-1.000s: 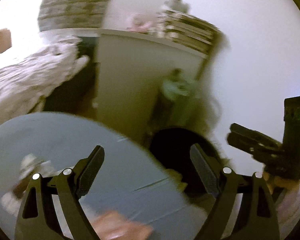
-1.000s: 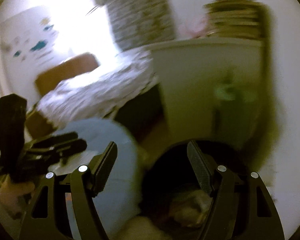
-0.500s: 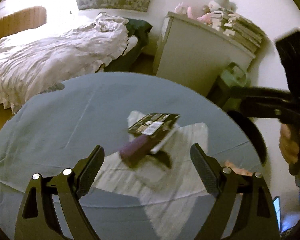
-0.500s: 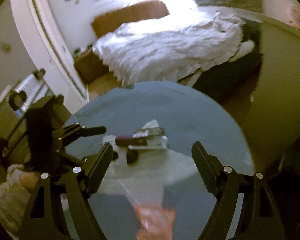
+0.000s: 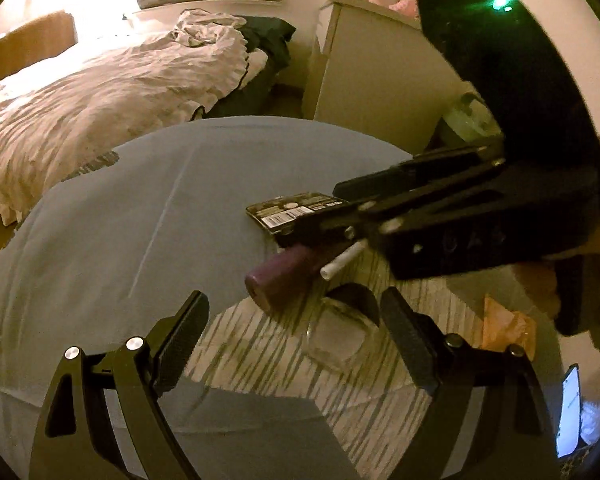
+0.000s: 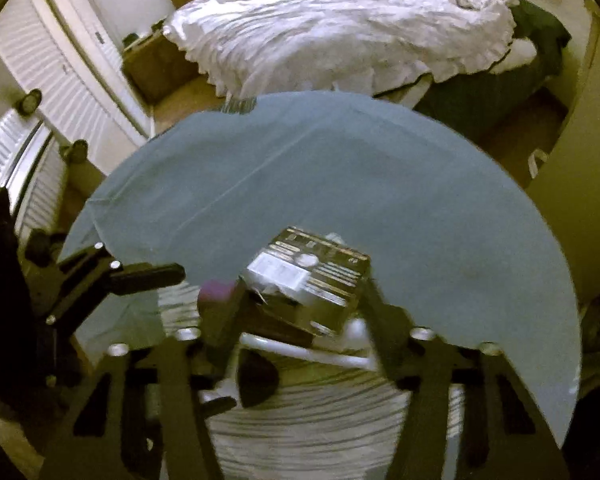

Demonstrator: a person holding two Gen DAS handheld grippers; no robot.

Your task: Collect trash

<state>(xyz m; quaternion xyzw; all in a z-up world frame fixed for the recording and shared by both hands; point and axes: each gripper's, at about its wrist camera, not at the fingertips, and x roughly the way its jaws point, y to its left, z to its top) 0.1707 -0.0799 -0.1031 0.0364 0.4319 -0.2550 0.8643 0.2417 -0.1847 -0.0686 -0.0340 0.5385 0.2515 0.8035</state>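
Left wrist view: your round table (image 5: 148,216), draped in a grey-blue cloth, fills the middle of the room, with an unmade bed (image 5: 100,92) in white ruffled linen behind it and a pale cabinet (image 5: 372,80) to the right of the bed. On the cloth lies a striped mat (image 5: 284,364); on the mat rest a purple cylinder (image 5: 276,276), a white stick (image 5: 344,259) and a clear glass dish (image 5: 340,340), with crumpled orange paper (image 5: 508,328) at the mat's right edge. A dark printed packet (image 5: 290,212) lies at the mat's far edge, just beyond the cylinder. Your left gripper (image 5: 294,320) hangs over the mat with its jaws spread wide and nothing between them. Your right gripper (image 5: 312,226) reaches across from the right and blocks the near end of the packet. Right wrist view: louvred white doors (image 6: 60,76) stand at left; the right gripper's jaws are closing with the packet (image 6: 312,280) between them, and blur hides whether the pads yet press on it
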